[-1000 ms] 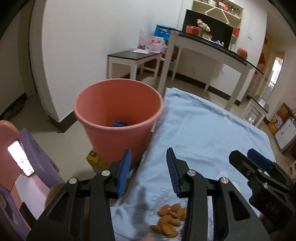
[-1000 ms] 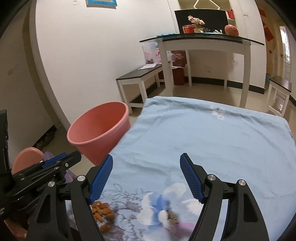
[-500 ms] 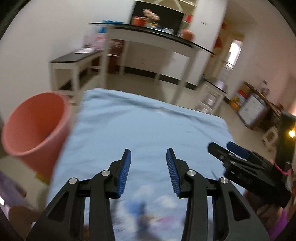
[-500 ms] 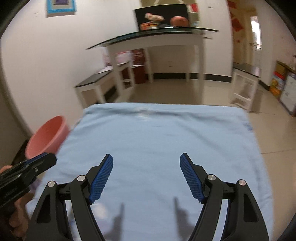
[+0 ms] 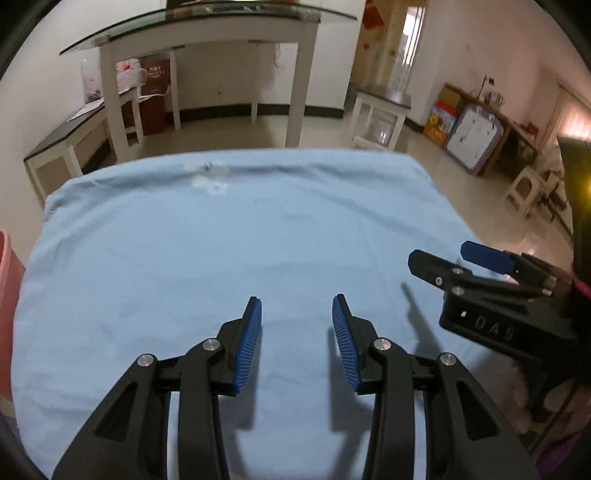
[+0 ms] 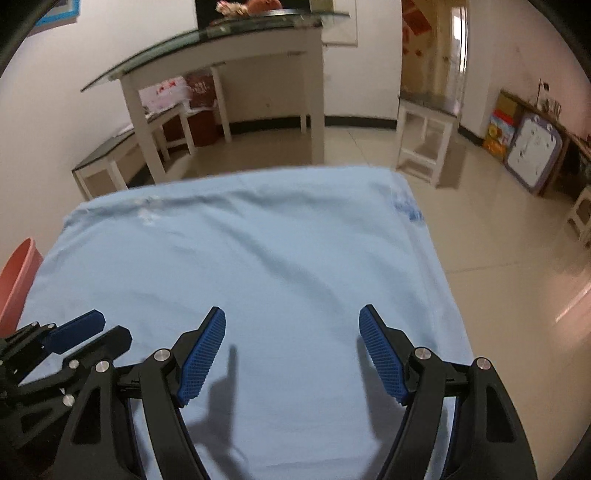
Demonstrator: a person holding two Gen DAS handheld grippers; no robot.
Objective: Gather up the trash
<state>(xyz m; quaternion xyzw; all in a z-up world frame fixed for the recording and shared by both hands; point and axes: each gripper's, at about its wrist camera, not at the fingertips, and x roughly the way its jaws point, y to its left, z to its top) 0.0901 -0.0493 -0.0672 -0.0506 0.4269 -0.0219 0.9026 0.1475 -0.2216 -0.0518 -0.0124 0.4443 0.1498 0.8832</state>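
A light blue cloth (image 5: 258, 240) covers the table and fills both views. No loose trash shows on it. My left gripper (image 5: 295, 306) hovers above the cloth, open, with nothing between its blue pads. To its right my right gripper (image 6: 291, 312) stands open wider, also with nothing in it. It shows side-on as the right gripper (image 5: 439, 254) in the left wrist view. The left gripper (image 6: 110, 326) appears at the lower left of the right wrist view. Only a sliver of the pink bucket (image 6: 18, 273) shows beside the cloth's left edge, also the pink bucket (image 5: 5, 295).
Beyond the cloth's far edge are tiled floor, a tall white table with a glass top (image 5: 207, 26), a low dark-topped bench (image 5: 66, 136) and a small white side table (image 6: 424, 144). A drawing board (image 6: 532, 151) leans against the right wall.
Both views have swung right, away from the pink bucket and a pile of almonds. The bucket has slid to the left edge and the almonds have left view. Both grippers' jaws stand as before.
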